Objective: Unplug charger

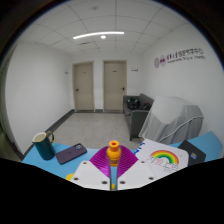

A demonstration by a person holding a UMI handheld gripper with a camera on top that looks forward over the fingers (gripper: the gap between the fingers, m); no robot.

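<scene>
Gripper (114,162) is set narrow. Its two purple pads (98,172) converge toward the tips, and only a thin seam shows between them along the centre line. The fingertips close on the base of the charger (114,149), one from each side.

The charger is a short orange piece with a yellow lower part. It stands upright at the fingertips, in the middle of the table edge (60,168). No cable or socket can be made out.

Items on the table:
- A dark mug (43,145) stands left of the fingers, well apart from the charger.
- A dark phone (71,153) lies flat between the mug and the charger.
- A white card with a rainbow print (165,157) lies just right of the fingers.
- A dark flat item (192,150) lies beyond the card; its type cannot be determined.

Room beyond the table:
- Two closed doors (98,85) stand side by side in the far wall.
- A covered, grey-draped object (172,118) stands against the right wall, under a wall sign (178,58) whose lettering is too small to read.
- A long ceiling light (98,35) is lit overhead.
</scene>
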